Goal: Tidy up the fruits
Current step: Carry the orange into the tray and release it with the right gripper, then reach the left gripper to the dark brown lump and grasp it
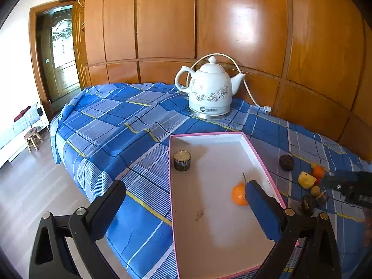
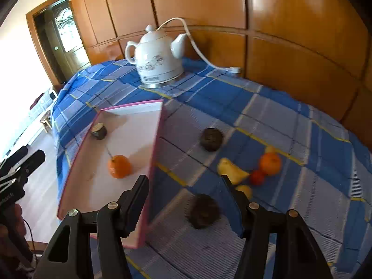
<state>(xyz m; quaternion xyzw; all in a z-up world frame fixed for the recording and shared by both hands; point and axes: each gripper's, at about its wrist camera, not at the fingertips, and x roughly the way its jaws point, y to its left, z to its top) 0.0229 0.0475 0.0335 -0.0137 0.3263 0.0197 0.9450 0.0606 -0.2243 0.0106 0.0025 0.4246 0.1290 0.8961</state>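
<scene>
Left wrist view: the left gripper (image 1: pixel 186 207), jaws spread and empty, hovers over the pink-rimmed tray (image 1: pixel 265 160), an orange (image 1: pixel 239 194) beside its right finger; a careless sweep could roll it.

Right wrist view: the right gripper (image 2: pixel 186 196), also spread, brackets a dark round fruit (image 2: pixel 204 211) just ahead; clipping the tray wall is the risk.

Your left wrist view looked down over the pink-rimmed tray (image 1: pixel 260 155) toward the kettle (image 1: pixel 209 88). Your right view sat right of that tray (image 2: pixel 156 139), closer in. Both shared tray and kettle (image 2: pixel 158 55).
</scene>
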